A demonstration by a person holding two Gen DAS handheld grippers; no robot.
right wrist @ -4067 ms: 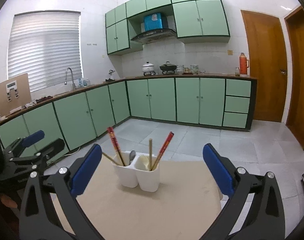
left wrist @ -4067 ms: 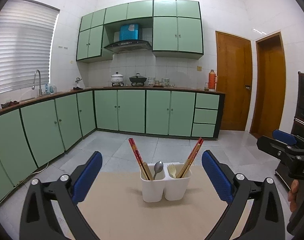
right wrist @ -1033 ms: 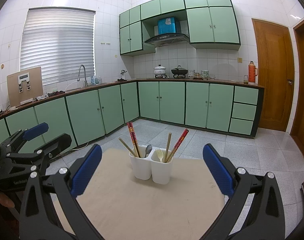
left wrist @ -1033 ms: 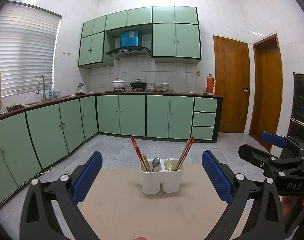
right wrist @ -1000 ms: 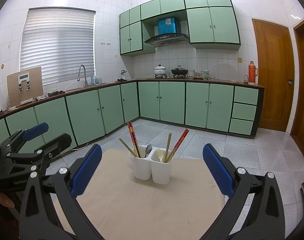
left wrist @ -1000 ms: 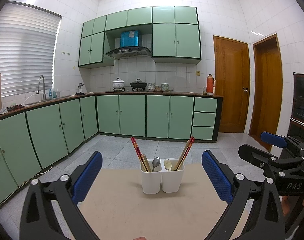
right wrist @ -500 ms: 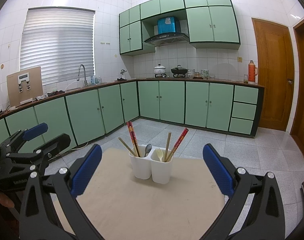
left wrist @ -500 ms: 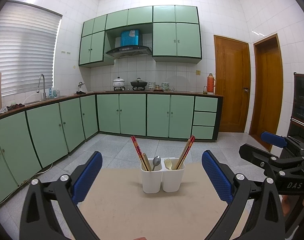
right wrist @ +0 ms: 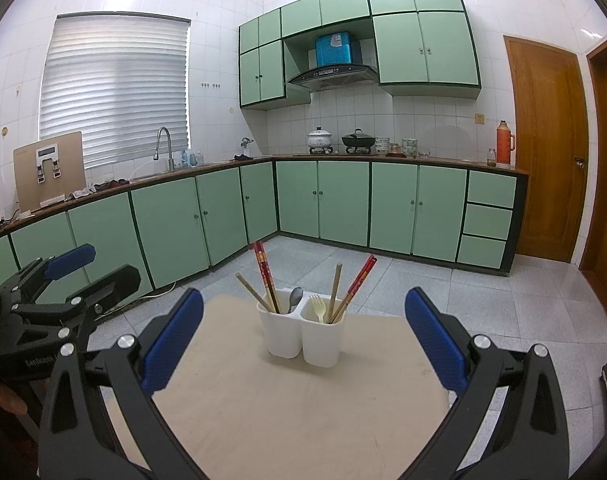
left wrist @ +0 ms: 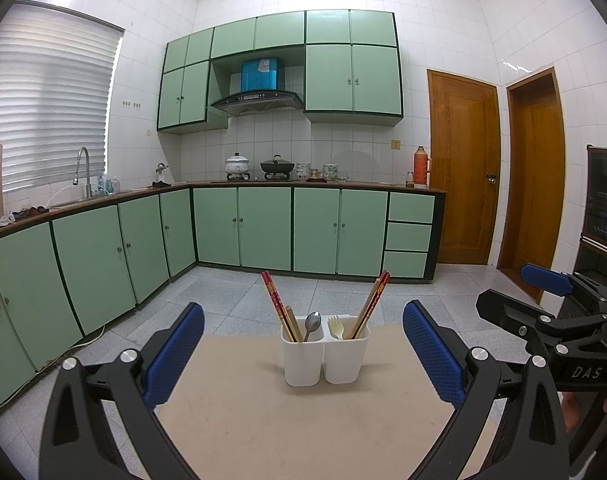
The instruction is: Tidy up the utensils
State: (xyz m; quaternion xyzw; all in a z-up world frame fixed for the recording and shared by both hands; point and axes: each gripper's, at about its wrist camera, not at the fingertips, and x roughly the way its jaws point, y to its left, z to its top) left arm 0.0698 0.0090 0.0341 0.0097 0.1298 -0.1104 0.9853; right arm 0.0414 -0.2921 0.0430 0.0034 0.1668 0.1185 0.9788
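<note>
Standing upright, glossy white twin-cup holder [left wrist: 325,354] grips chopsticks [left wrist: 274,302].

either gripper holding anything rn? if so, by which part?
Nothing is held. The left gripper and right gripper are both open and empty, short of the white utensil holder on the table.

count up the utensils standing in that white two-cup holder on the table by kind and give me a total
Red patterned chopsticks: 2 bundles, single sticks cannot be told apart
Plain wooden chopsticks: 2 seen
Metal spoon: 1
Pale plastic fork: 1
Total: 6, counting each red bundle as 1
</note>
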